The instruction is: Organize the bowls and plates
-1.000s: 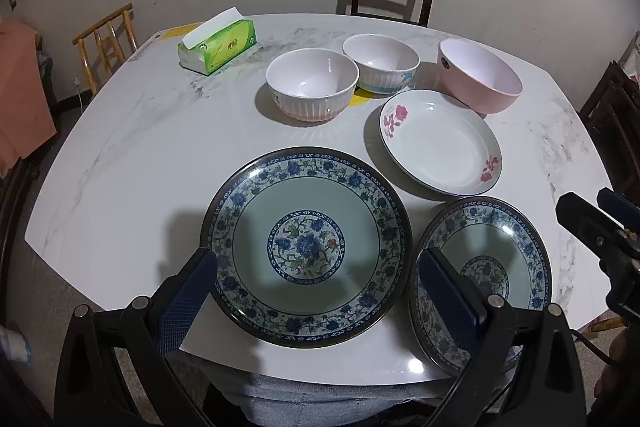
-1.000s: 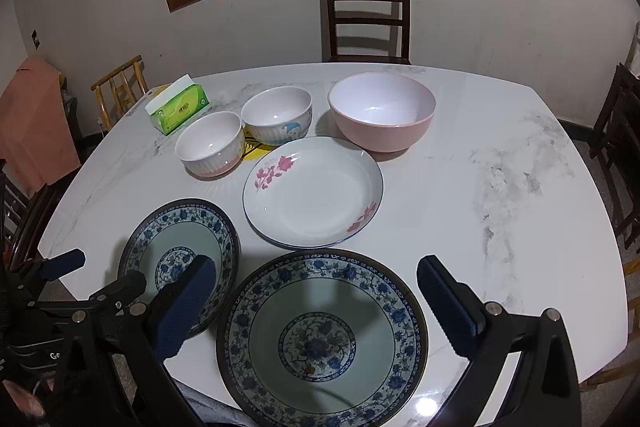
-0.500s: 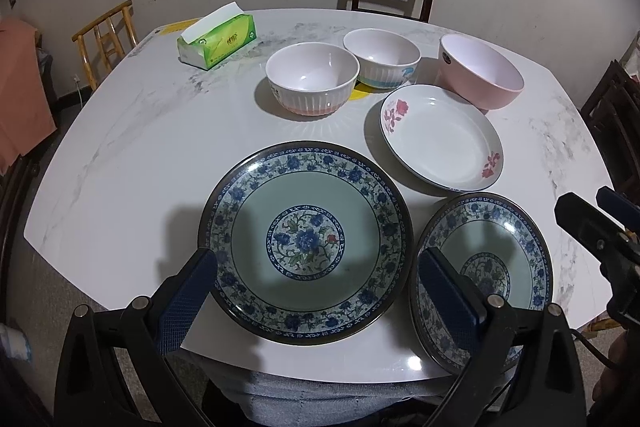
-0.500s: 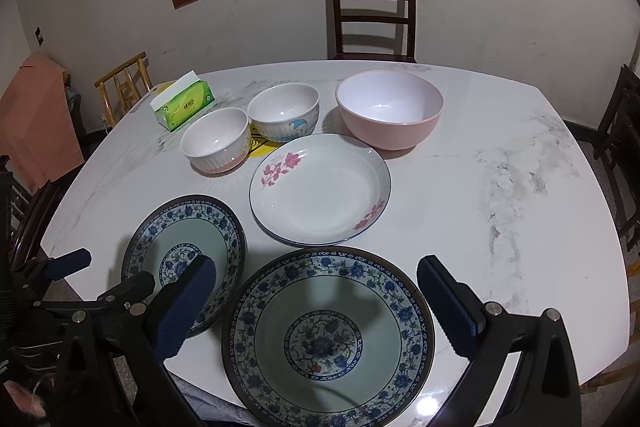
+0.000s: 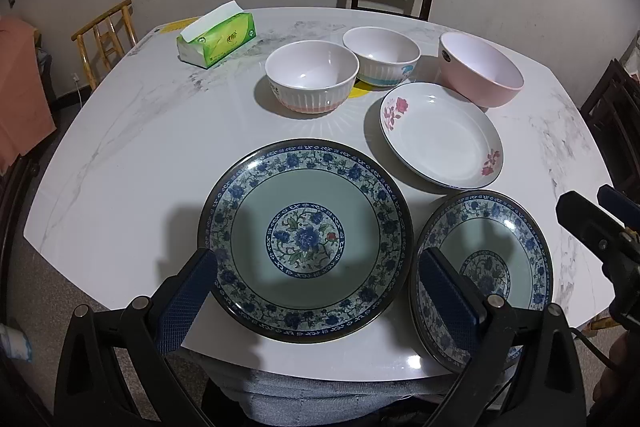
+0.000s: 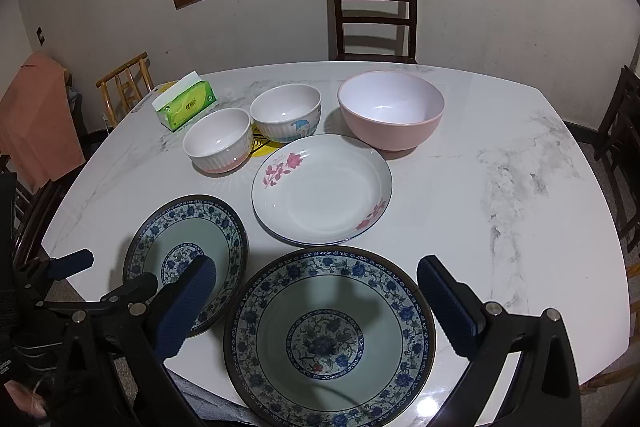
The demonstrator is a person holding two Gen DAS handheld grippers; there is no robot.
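Two blue-patterned plates lie side by side at the near edge of the marble table (image 5: 140, 147). My left gripper (image 5: 314, 267) hangs open over the left plate (image 5: 304, 239), nothing between its fingers. My right gripper (image 6: 316, 267) hangs open over the right plate (image 6: 328, 339). Behind them lies a white plate with pink flowers (image 5: 440, 139) (image 6: 322, 191). Farther back stand two ribbed bowls (image 5: 312, 79) (image 5: 382, 57) and a large pink bowl (image 5: 480, 75) (image 6: 390, 111). Each gripper shows in the other's view: the right gripper (image 5: 592, 219) and the left gripper (image 6: 104, 279).
A green tissue box (image 5: 218, 41) (image 6: 186, 105) sits at the far left of the table. A dark wooden chair (image 6: 372, 15) stands behind the table under the window. A bamboo chair (image 6: 124, 83) stands to the left. The table's right side (image 6: 500, 187) is bare marble.
Both views have shifted only slightly; the right wrist view drifts a little. No plate or bowl has moved, and both grippers stay open.
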